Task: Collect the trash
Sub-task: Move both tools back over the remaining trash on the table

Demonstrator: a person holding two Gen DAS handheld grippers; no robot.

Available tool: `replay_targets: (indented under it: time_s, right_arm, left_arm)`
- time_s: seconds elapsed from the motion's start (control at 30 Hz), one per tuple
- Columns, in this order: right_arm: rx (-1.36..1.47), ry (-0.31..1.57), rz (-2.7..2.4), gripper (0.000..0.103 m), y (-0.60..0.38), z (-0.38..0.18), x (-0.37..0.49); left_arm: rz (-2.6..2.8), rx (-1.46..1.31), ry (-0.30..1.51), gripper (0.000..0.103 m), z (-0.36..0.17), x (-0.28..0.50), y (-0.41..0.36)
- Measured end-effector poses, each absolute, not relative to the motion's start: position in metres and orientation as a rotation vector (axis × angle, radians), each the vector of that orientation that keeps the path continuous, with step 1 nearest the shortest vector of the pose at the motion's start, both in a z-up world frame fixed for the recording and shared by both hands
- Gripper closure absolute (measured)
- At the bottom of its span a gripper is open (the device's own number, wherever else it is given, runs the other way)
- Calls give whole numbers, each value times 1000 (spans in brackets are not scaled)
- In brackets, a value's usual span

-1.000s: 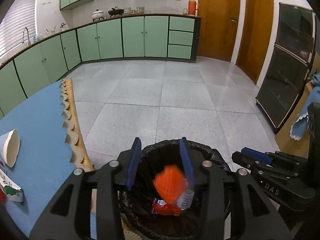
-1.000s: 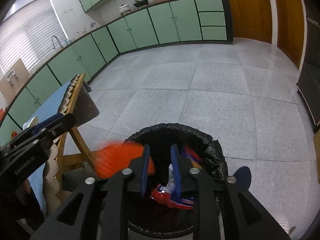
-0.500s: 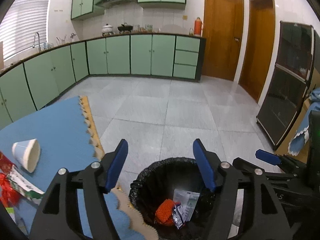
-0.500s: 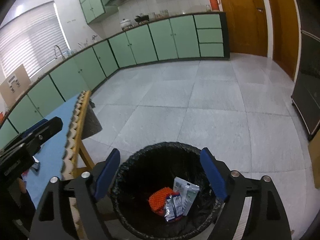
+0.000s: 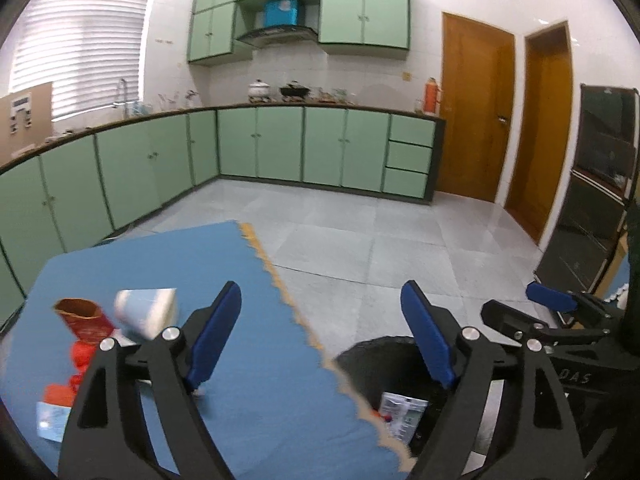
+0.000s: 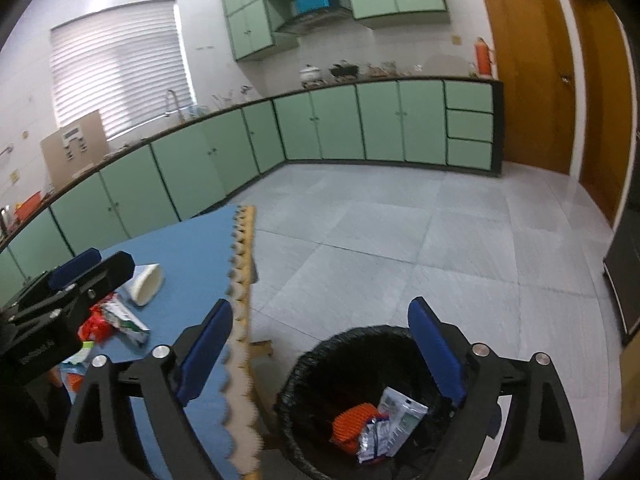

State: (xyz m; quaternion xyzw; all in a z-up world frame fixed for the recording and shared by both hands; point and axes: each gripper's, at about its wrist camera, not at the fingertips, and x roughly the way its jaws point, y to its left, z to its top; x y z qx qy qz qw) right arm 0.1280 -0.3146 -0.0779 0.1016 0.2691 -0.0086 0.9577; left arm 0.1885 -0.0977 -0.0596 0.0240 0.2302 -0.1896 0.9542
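Observation:
A black-lined trash bin stands on the floor beside the table; inside lie an orange crumpled piece and silver wrappers. It also shows in the left wrist view. On the blue table lie a white paper cup on its side, a red-brown cup and mixed wrappers. My left gripper is open and empty above the table's edge. My right gripper is open and empty above the bin.
Green cabinets line the far wall and left side. Wooden doors stand at the back right. A dark glass cabinet is at the right. Grey tiled floor stretches beyond the table.
The orange piece dropped from the left gripper into the bin. Both grippers opened wide, rose, and swung left toward the table, bringing the cups and wrappers into view.

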Motion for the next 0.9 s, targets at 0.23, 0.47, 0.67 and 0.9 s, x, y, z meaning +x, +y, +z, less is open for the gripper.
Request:
replay_targets:
  time_s: [0.23, 0.47, 0.67, 0.9]
  right_arm:
    - [172, 524, 80, 8, -262, -69, 135]
    - [119, 528, 192, 7, -202, -77, 154]
    - [90, 538, 294, 7, -157, -97, 168]
    - [79, 570, 381, 8, -118, -122, 187]
  left_arm:
    - [-258, 43, 427, 18, -47, 179, -37]
    - [-81, 39, 433, 16, -53, 175, 36]
    - [55, 16, 488, 16, -73, 173, 97]
    - [122, -19, 538, 16, -95, 165, 143]
